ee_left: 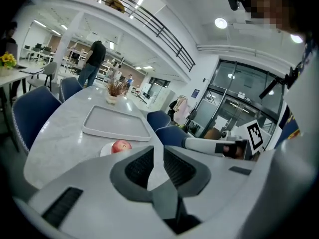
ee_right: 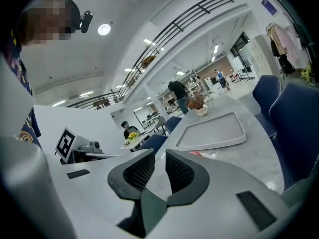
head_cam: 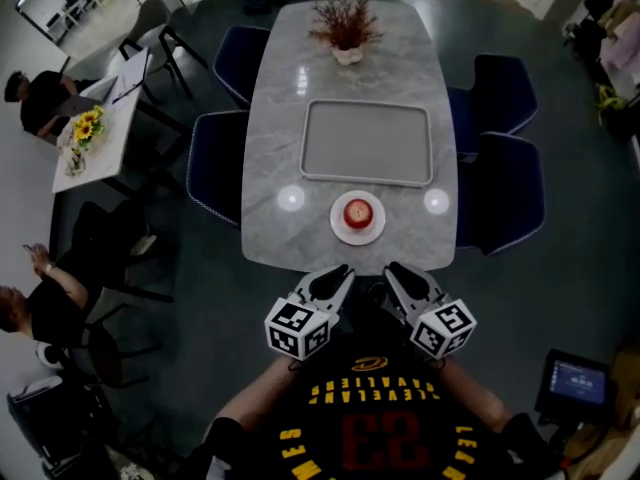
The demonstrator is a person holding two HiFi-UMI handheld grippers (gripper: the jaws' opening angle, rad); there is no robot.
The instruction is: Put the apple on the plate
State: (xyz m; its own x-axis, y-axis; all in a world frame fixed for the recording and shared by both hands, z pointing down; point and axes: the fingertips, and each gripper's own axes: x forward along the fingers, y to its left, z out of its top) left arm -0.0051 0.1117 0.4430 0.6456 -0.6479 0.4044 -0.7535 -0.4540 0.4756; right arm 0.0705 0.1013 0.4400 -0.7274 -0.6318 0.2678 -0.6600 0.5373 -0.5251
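Observation:
A red apple [head_cam: 357, 211] sits on a small white plate [head_cam: 339, 230] near the front edge of the grey marble table [head_cam: 275, 118]. In the left gripper view the apple [ee_left: 121, 146] shows just above the jaws, on the plate [ee_left: 105, 151]. Both grippers hang below the table edge, close to the person's chest. The left gripper [head_cam: 338, 273] [ee_left: 158, 149] is shut with nothing in it. The right gripper [head_cam: 395, 271] [ee_right: 160, 153] is also shut and empty. In the right gripper view only a red sliver of the apple [ee_right: 196, 154] peeks over the jaw.
A grey rectangular tray [head_cam: 367, 143] lies mid-table behind the plate. A potted dried plant [head_cam: 345, 28] stands at the far end. Blue chairs [head_cam: 215, 163] [head_cam: 505, 183] flank the table. People sit at a white desk [head_cam: 100, 118] to the left.

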